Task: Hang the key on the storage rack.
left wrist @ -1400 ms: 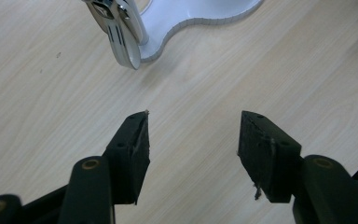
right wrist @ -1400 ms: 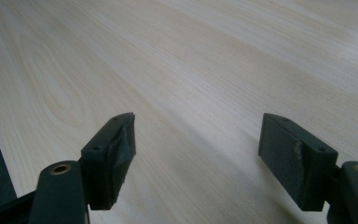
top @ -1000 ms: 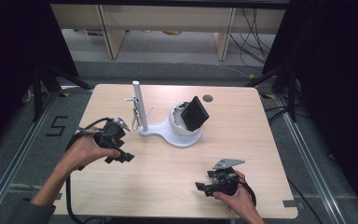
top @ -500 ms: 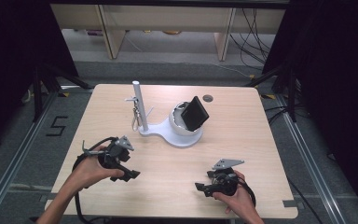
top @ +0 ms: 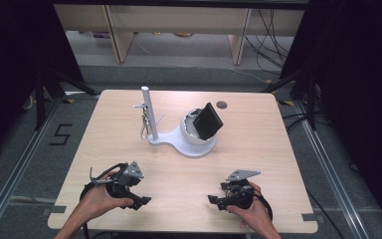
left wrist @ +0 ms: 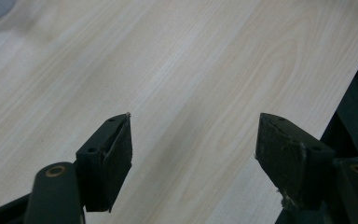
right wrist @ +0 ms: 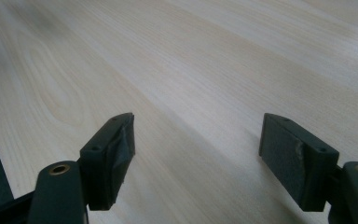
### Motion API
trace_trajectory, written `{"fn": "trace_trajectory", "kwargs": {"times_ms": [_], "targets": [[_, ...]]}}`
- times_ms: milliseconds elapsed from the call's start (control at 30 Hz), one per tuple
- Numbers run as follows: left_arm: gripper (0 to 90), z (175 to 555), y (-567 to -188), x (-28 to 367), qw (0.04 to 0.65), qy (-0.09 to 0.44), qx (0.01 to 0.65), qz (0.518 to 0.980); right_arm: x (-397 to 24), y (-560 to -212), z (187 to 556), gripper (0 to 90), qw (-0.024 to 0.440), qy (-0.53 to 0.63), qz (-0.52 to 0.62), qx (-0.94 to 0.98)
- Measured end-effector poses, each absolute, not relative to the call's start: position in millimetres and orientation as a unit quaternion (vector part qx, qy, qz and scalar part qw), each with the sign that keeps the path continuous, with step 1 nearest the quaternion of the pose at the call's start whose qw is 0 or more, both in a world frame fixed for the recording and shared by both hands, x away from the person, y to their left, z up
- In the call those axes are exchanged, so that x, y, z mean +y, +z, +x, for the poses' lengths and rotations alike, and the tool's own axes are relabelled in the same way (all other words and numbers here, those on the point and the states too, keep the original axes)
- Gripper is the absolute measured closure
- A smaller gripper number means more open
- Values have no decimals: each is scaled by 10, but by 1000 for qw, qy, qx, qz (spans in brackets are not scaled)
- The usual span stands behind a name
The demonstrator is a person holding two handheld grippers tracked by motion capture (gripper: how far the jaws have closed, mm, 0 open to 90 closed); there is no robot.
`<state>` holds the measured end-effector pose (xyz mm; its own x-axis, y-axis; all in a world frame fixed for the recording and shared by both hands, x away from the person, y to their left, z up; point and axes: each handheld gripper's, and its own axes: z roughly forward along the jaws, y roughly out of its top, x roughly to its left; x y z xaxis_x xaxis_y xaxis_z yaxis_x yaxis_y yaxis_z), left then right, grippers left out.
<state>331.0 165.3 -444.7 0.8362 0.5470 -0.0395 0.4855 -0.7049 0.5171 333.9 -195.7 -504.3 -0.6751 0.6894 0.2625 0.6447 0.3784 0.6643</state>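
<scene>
Nearest to us, at the front edge of the table (top: 179,174), our two hands rest low on the wood, each holding a gripper. Our left hand (top: 99,196) holds the left gripper (top: 138,200) near the front left corner, its grey three-cornered plate on top and its black cable looped beside the wrist. In the left gripper view its two black jaws stand wide apart with nothing but bare pale woodgrain between them, and the table's edge falls away to dark floor at the right of that view.

Our right hand (top: 251,209) holds the right gripper (top: 215,201) toward the front right, pointing leftward across the table, well apart from the left one. In the right gripper view its jaws are likewise spread wide and empty, hovering close over plain wood.

Between the grippers and the middle of the table we see only bare tabletop. Farther on, near the centre, sits a white stand (top: 176,142) with a flat base. From its left part rises a white upright post (top: 149,112), and a small metal ring or keychain (top: 143,128) hangs beside the post from a short peg. On the base's right part sits a rounded white cradle carrying a dark rectangular device (top: 209,121), tilted.

Just behind it, a small round grommet (top: 222,105) is set in the tabletop. Beyond the table lie grey floor, wooden furniture legs and black cables.
</scene>
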Motion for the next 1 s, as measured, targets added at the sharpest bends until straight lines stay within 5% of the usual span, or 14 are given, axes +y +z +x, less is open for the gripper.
{"fn": "trace_trajectory", "kwargs": {"times_ms": [367, 1000], "targets": [[265, 2979, -4787, 1773, 315, 82, 302, 896, -1947, -5025, 3329, 252, 36, 384, 393, 835], [232, 2871, -4986, 1855, 299, 81, 320, 895, -1898, -5019, 3302, 184, 39, 385, 383, 839]]}}
